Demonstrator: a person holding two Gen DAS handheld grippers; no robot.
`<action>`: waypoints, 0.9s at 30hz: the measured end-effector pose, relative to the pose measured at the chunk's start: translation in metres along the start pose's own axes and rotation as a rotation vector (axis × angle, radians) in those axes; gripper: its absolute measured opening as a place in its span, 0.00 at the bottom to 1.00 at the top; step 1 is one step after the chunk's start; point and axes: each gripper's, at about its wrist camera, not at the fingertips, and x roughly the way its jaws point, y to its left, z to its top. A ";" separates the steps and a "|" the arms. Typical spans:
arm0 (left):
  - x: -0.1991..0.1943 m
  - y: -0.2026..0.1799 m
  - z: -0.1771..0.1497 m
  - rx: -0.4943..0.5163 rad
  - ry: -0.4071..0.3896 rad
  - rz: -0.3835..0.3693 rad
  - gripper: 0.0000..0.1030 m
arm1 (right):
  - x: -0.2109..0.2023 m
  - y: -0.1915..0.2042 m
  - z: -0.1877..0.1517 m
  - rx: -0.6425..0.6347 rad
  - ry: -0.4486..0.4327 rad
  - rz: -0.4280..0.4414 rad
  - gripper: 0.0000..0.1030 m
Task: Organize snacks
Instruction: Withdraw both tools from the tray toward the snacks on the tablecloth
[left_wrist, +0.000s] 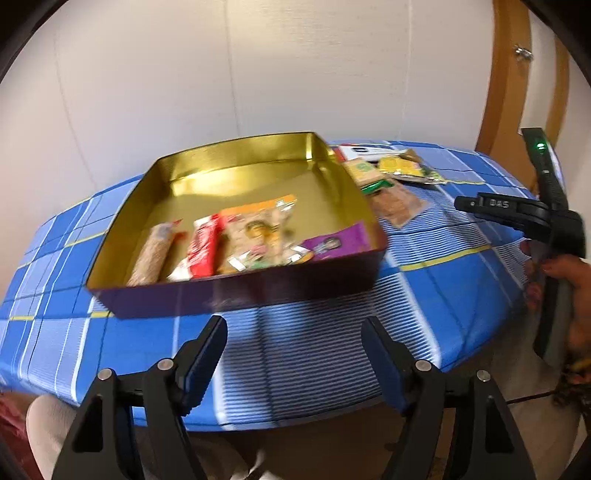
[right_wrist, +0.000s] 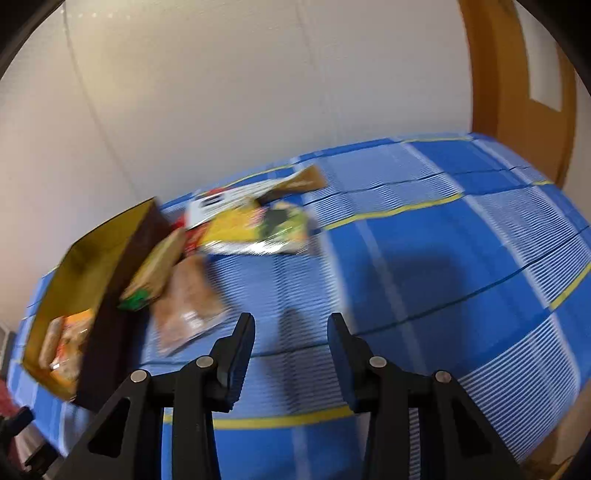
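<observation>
A gold-lined tin box with dark outer walls sits on the blue checked tablecloth. Several snack packs lie in its near end, among them a red pack and a purple one. More snack packs lie loose on the cloth right of the box. My left gripper is open and empty, just in front of the box. My right gripper is open and empty over bare cloth, right of a brown snack pack and the box. It also shows in the left wrist view.
A yellow and green pack and a white pack lie behind the brown one. A cream wall stands behind the table. A wooden door is at the far right. The table's near edge runs under my left gripper.
</observation>
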 end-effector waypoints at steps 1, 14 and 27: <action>0.000 -0.005 0.005 0.009 -0.003 -0.008 0.73 | 0.002 -0.004 0.003 0.000 -0.008 -0.018 0.40; 0.036 -0.089 0.090 -0.029 0.062 -0.149 0.86 | -0.004 -0.032 0.011 0.046 -0.124 -0.087 0.40; 0.131 -0.120 0.132 -0.121 0.182 -0.002 0.85 | -0.012 -0.055 0.014 0.173 -0.156 -0.047 0.40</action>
